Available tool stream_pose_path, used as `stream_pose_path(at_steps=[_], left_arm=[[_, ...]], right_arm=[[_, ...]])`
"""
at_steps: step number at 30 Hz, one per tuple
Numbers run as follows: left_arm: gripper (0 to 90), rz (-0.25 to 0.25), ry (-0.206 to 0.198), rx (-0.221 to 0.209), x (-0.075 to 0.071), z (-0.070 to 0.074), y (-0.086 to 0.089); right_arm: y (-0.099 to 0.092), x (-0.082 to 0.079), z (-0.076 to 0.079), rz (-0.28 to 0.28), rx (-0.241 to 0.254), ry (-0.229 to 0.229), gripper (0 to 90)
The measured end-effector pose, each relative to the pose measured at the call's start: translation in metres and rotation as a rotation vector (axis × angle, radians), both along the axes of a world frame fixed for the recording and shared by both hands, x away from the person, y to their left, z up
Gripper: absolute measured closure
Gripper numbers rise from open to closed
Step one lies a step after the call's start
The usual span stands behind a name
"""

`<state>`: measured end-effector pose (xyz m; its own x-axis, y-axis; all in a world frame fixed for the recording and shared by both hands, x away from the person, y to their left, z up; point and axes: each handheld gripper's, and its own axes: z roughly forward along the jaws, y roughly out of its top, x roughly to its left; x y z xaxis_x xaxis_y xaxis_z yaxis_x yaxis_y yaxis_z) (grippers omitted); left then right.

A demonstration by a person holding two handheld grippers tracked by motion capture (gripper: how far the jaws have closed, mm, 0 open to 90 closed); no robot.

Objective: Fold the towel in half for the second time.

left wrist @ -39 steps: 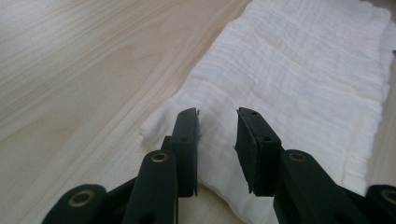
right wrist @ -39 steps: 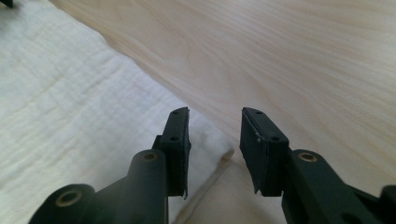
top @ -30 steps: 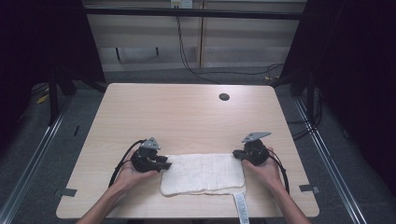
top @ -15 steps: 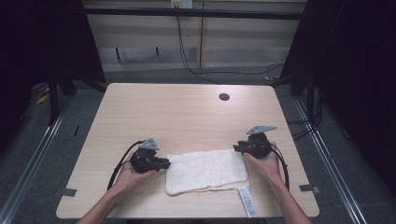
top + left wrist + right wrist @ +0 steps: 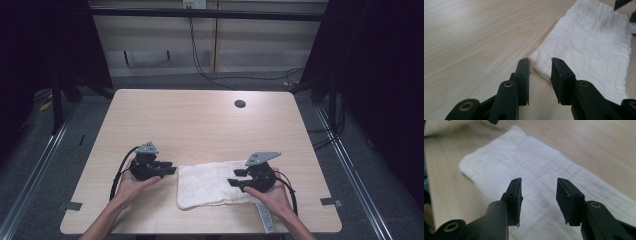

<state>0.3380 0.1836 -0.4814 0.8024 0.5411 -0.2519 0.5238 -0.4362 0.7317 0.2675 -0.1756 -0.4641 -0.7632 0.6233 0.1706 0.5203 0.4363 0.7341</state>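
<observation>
Your left tongs point(image 5: 540, 76) sit with jaws apart right at the near corner of the white towel point(image 5: 212, 184), low in frame. Your right tongs point(image 5: 539, 198) hover spread over its other end. Nothing's gripped yet, so any folding's ahead. Beyond: bare table point(image 5: 200, 120).

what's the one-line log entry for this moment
left tongs: open, at towel corner | right tongs: open, over towel | towel: flat on table, ungripped
</observation>
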Motion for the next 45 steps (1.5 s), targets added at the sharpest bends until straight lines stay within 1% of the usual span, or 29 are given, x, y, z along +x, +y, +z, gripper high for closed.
stream_pose_path(at_steps=[1,2,5,6,9,11,14,15,16,17,18,19,20,22,23,24,26,27,28,30,32,34,35,37,39,40,42,44,45], left_arm=[[66.3,-0.002,0.002,0.000,0.001,0.000,0.000],[65.5,-0.002,0.006,-0.004,0.001,-0.001,0.000],[64.4,-0.003,0.017,-0.012,0.004,-0.002,0.001],[64.1,-0.004,0.019,-0.011,0.004,-0.002,0.002],[65.0,-0.001,0.024,-0.037,0.004,0.000,0.004],[66.9,0.003,0.020,-0.041,0.004,0.001,0.006],[67.6,0.001,0.017,-0.029,0.007,0.004,0.005],[67.5,0.013,0.015,-0.057,0.010,0.005,0.003],[68.5,0.020,0.017,-0.071,0.012,0.007,0.001],[69.7,0.007,0.016,-0.061,0.014,0.009,-0.002],[69.8,-0.005,-0.003,-0.039,0.016,0.011,-0.006],[70.0,-0.005,-0.009,-0.032,0.019,0.013,-0.009],[70.0,-0.006,-0.007,-0.035,0.022,0.014,-0.010],[69.8,0.003,-0.002,-0.070,0.028,0.014,-0.013],[69.1,0.000,0.002,-0.068,0.029,0.012,-0.014],[68.9,0.002,0.001,-0.060,0.028,0.008,-0.015],[67.9,-0.007,0.009,-0.013,0.027,0.000,-0.015],[67.5,-0.012,0.010,0.001,0.026,-0.002,-0.014],[67.1,-0.012,0.020,-0.004,0.025,-0.004,-0.012],[65.9,-0.006,0.017,0.015,0.024,-0.006,-0.010],[64.7,0.001,0.013,0.012,0.025,-0.004,-0.007],[64.0,0.015,0.006,0.004,0.026,-0.002,-0.005],[63.7,0.016,0.009,0.001,0.026,-0.002,-0.004],[62.8,0.025,0.014,0.000,0.027,-0.003,-0.003],[62.4,0.021,0.017,0.007,0.027,-0.004,-0.003],[62.3,0.019,0.017,0.009,0.027,-0.004,-0.003],[60.8,0.021,0.014,0.012,0.027,-0.004,-0.004],[58.6,0.020,0.014,0.014,0.026,-0.004,-0.005],[57.5,0.021,0.019,0.004,0.026,-0.005,-0.006]], right_arm=[[0.006,-0.001,0.000,0.020,0.001,0.009,55.9],[0.017,-0.004,0.001,0.062,-0.006,0.020,55.9],[0.033,-0.004,0.000,0.108,0.012,0.033,55.5],[0.038,-0.003,0.000,0.119,0.013,0.032,55.1],[0.051,0.002,-0.003,0.141,0.031,0.048,55.2],[0.059,0.003,-0.003,0.163,0.027,0.043,56.0],[0.070,0.002,-0.003,0.193,0.020,0.046,56.5],[0.073,0.003,-0.003,0.209,0.019,0.041,56.5],[0.077,0.003,-0.003,0.220,0.013,0.044,56.3],[0.081,0.004,-0.004,0.226,0.014,0.044,55.9],[0.085,0.005,-0.004,0.230,0.011,0.050,55.0],[0.089,0.005,-0.004,0.238,0.014,0.048,55.1],[0.092,0.005,-0.003,0.242,0.015,0.052,55.2],[0.100,0.006,-0.003,0.260,0.016,0.048,55.4],[0.103,0.005,-0.002,0.263,0.015,0.051,56.0],[0.107,0.005,-0.002,0.268,0.013,0.046,56.1],[0.112,0.002,-0.001,0.270,0.023,0.039,56.7],[0.114,0.001,-0.002,0.279,0.034,0.032,57.0],[0.116,0.000,-0.002,0.284,0.030,0.037,57.5],[0.120,-0.001,-0.003,0.290,0.007,0.034,57.9],[0.122,0.000,-0.004,0.295,0.017,0.046,59.1],[0.126,0.001,-0.006,0.298,0.005,0.045,59.4],[0.128,0.002,-0.008,0.307,0.007,0.047,59.4],[0.132,0.002,-0.010,0.309,-0.013,0.044,58.9],[0.136,0.002,-0.012,0.315,-0.001,0.048,58.9],[0.139,0.003,-0.013,0.319,-0.011,0.038,58.8],[0.142,0.004,-0.014,0.315,-0.002,0.040,58.2],[0.146,0.003,-0.015,0.318,-0.022,0.036,56.8],[0.146,0.003,-0.016,0.326,-0.028,0.029,56.7]])
